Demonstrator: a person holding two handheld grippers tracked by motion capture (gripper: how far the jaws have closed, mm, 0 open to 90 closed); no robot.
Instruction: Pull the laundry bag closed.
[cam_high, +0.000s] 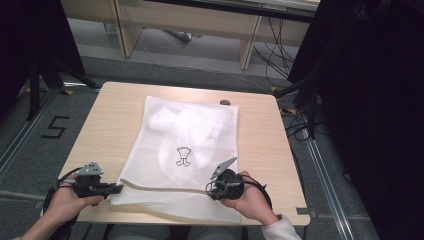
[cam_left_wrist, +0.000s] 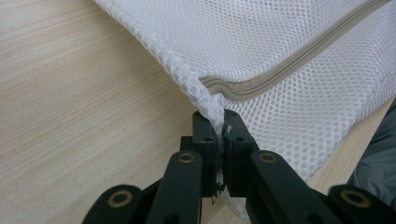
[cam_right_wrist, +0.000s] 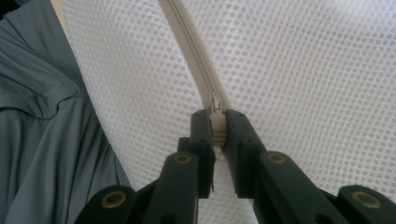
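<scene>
On the pale wood table (cam_high: 100, 125) lies a white mesh bag (cam_high: 200, 130), flat and roughly rectangular, with crumpled white cloth (cam_high: 185, 125) showing faintly through the net. Its near edge hangs slightly over the table edge. A beige zip (cam_high: 165, 188) runs along that near end and looks closed from the left corner to the slider, so I judge the zipping nearly finished, or the unzipping only begun. The left gripper (cam_left_wrist: 220, 133) is clamped on the bag's corner seam. The right gripper (cam_right_wrist: 215, 122) is closed on the small metal zip pull (cam_right_wrist: 214, 103).
</scene>
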